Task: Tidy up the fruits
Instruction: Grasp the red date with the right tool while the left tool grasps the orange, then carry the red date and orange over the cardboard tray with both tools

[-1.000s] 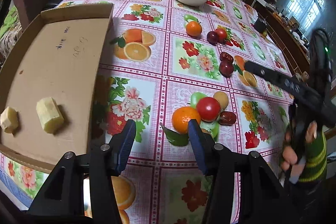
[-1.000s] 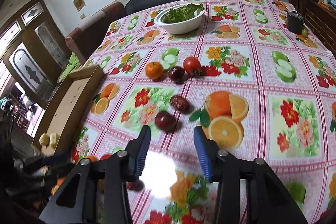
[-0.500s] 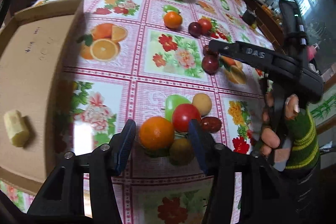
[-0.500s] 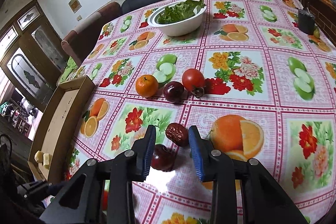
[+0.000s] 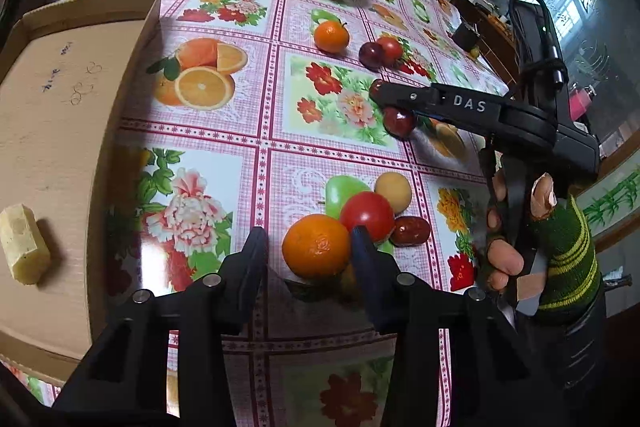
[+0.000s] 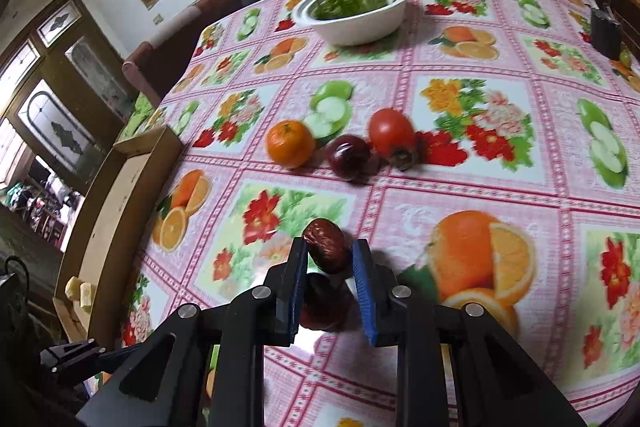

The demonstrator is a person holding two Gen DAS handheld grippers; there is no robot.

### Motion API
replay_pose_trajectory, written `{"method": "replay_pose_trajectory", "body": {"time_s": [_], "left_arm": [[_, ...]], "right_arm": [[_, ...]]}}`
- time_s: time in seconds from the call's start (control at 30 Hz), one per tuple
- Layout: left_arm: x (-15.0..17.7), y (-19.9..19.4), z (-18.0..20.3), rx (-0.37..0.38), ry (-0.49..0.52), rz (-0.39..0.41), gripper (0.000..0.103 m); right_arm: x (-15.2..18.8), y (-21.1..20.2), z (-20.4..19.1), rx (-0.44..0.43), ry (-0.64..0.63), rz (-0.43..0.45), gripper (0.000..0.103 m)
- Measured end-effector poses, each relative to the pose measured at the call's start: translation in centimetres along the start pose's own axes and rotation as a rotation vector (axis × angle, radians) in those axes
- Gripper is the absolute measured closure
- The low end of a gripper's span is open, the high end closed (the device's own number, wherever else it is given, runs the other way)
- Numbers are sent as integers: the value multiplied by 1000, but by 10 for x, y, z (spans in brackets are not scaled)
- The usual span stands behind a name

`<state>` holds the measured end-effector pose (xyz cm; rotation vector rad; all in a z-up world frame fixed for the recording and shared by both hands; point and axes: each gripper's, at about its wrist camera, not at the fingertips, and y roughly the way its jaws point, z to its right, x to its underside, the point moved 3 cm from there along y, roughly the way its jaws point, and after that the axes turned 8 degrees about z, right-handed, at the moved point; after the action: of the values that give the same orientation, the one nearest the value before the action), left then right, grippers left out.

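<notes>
My left gripper [image 5: 308, 241] is open, with an orange [image 5: 316, 245] between its fingers. Behind the orange lie a red tomato [image 5: 367, 211], a green apple [image 5: 340, 187], a yellow fruit [image 5: 393, 190] and a red date [image 5: 410, 231]. My right gripper [image 6: 329, 253] stands open around a wrinkled red date [image 6: 326, 245], its fingers close on both sides; a dark plum [image 6: 320, 301] lies lower between the jaws. The right gripper [image 5: 386, 97] also shows in the left wrist view above the plum [image 5: 400, 121]. Farther off lie an orange [image 6: 290, 143], a plum [image 6: 349, 157] and a tomato [image 6: 392, 137].
A shallow cardboard box [image 5: 60, 131] lies at the table's left edge and holds yellow chunks [image 5: 22, 245]. A white bowl of greens [image 6: 354, 15] stands at the far end. A dark cup [image 6: 606, 33] sits at the far right. A sofa runs behind the table.
My left gripper has moved forward so the orange sits between its fingers. My right gripper has advanced and narrowed around the date and plum.
</notes>
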<state>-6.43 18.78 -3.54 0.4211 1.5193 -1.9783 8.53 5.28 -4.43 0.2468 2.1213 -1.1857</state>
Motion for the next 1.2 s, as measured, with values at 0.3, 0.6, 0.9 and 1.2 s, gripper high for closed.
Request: {"method": "replay_pose_trajectory", "body": {"time_s": [0.3,0.6,0.9,1.2], "left_arm": [[-3,-2,4,-24,24,15,71],[-9,-19,-2,-64,19,53,72],[-15,-42,-5,-122,29,106,71],[-17,-56,-12,-158,24,136,71]], "right_arm": [[-1,11,-18,4,-55,-12,80],[-3,-22,-34,-10,-71,59,81],[0,-42,-56,-46,-87,80,81],[5,-47,-75,-70,-110,74,81]]}}
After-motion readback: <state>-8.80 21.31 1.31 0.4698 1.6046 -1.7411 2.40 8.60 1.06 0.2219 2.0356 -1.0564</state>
